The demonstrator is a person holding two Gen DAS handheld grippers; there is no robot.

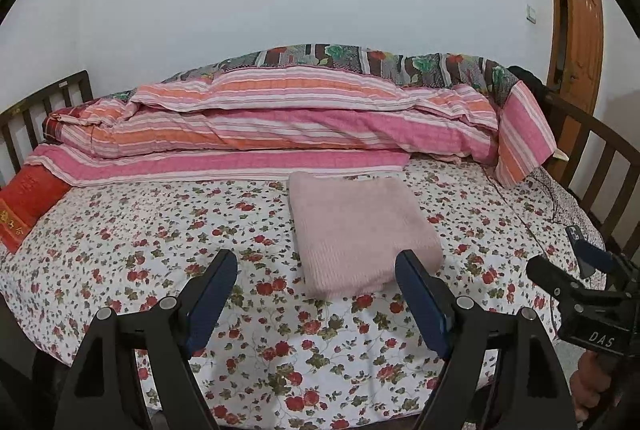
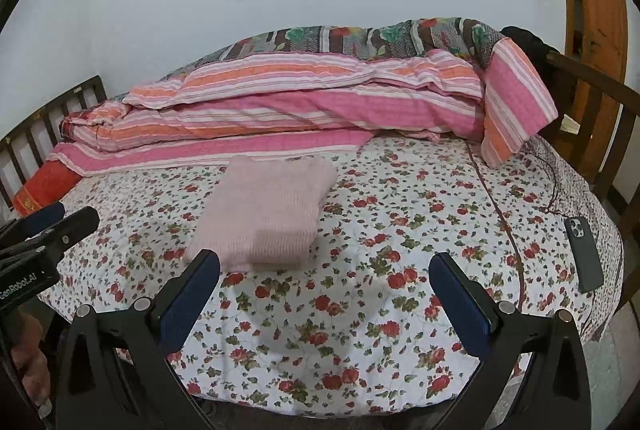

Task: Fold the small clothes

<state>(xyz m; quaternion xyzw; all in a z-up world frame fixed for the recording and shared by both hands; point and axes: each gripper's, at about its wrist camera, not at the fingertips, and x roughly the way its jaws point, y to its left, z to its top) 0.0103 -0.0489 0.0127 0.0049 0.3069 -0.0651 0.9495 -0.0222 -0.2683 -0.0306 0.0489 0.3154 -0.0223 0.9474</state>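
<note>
Wide bed [image 1: 120, 230] under a white sheet sprigged with small red flowers, filling most of both views and serving as the work surface; dark slatted wooden rails at either end; pale wall behind, brown door [image 1: 580, 42] at far right. Along the wall side, a long heap of pink-and-orange striped quilt [image 1: 280, 118] with a darker floral blanket [image 1: 360, 58] rolled on top, pushed back apparently to leave the near half of the mattress free for folding; red cushion [image 1: 28, 202] tucked at the left end beneath the quilt's edge.

Near the middle of the open sheet, a pale pink knitted garment [image 1: 360, 230], already folded into a thick neat rectangle, layered edge turned toward the cameras, lying flat and alone; nothing touching it; by its look, folding of this piece finished and the bundle simply left where made.

Left gripper [image 1: 316, 306] in the foreground of its own view, black frame with blue pads, jaws standing wide apart with nothing between them, tips just short of the bundle's near edge, one finger overlapping the near corner in the picture only; also visible at the left edge of the right view. Right gripper [image 2: 324, 294] likewise spread fully, empty, aimed at bare sheet to the right of the garment, well clear of it; both held back and tilted downward, probably a release and retreat.

Dark phone [image 2: 584, 254] lying face down near the bed's right edge, out of the way.
</note>
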